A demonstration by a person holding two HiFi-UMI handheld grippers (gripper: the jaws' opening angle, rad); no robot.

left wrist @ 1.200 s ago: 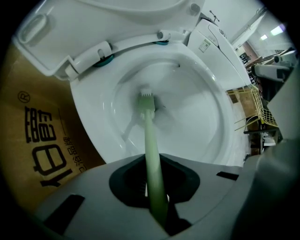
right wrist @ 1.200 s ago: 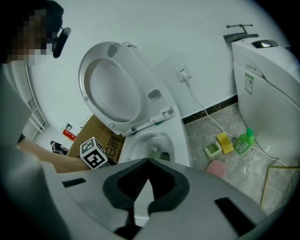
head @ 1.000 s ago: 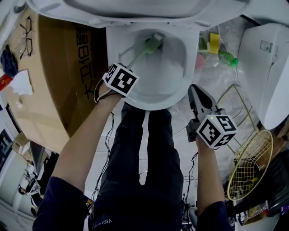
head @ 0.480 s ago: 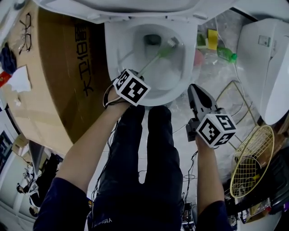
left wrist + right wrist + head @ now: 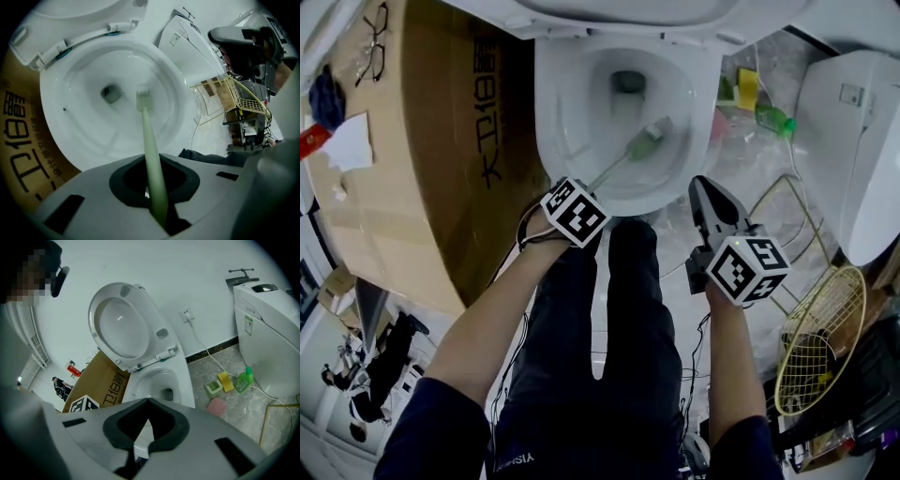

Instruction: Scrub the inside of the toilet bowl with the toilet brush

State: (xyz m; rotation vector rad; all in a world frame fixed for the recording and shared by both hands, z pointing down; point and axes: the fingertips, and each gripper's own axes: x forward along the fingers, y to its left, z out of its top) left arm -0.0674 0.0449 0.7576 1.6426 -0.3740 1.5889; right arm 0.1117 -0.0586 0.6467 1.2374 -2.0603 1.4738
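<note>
The white toilet bowl [image 5: 572, 122] stands open at the top of the head view, its lid [image 5: 123, 326] raised. My left gripper [image 5: 589, 195] is at the bowl's near rim, shut on the pale green toilet brush handle [image 5: 152, 154]. The brush head [image 5: 645, 142] lies against the bowl's inner wall on the right, in front of the drain [image 5: 628, 82]. In the left gripper view the brush head [image 5: 143, 97] sits just right of the drain [image 5: 110, 93]. My right gripper [image 5: 703, 187] hangs right of the bowl, shut and holding nothing.
A large cardboard box [image 5: 422, 141] presses against the toilet's left side. A second white toilet [image 5: 853, 141] stands at the right. A green bottle [image 5: 773, 120], sponges [image 5: 224, 382] and cables lie between the two toilets. A yellow wire basket [image 5: 816, 342] sits at the right.
The brush head has swept from the back of the bowl near the drain, across the right wall, toward the front right. My left gripper drew back to the near rim. The right gripper stayed put.
</note>
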